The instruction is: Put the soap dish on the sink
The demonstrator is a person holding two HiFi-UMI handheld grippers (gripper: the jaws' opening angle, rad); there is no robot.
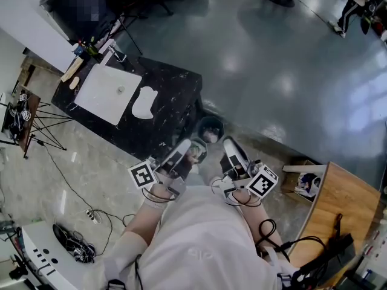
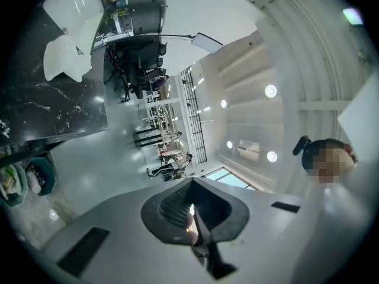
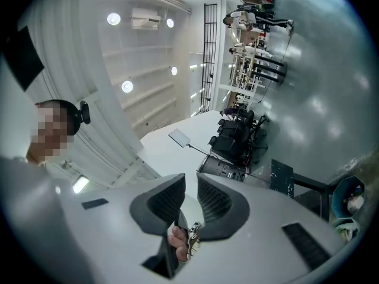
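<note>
The white soap dish [image 1: 144, 102] lies on the black marble counter [image 1: 175, 95], just right of the white square sink [image 1: 106, 93]. Both grippers are held close to the person's body, well short of the counter's near corner. My left gripper [image 1: 183, 148] is shut with nothing between its pads. In the left gripper view its jaws [image 2: 190, 210] meet, and the soap dish [image 2: 63, 55] and sink [image 2: 77, 7] show far off at the upper left. My right gripper [image 1: 230, 146] stands slightly open and empty, with a narrow gap between its pads [image 3: 189, 199].
A dark round bin [image 1: 211, 128] stands on the floor at the counter's near corner. A tripod stand [image 1: 27, 122] is at the left, and a wooden table [image 1: 341, 201] at the right. A cable and power strip [image 1: 92, 214] lie on the floor. Office chairs stand behind the counter.
</note>
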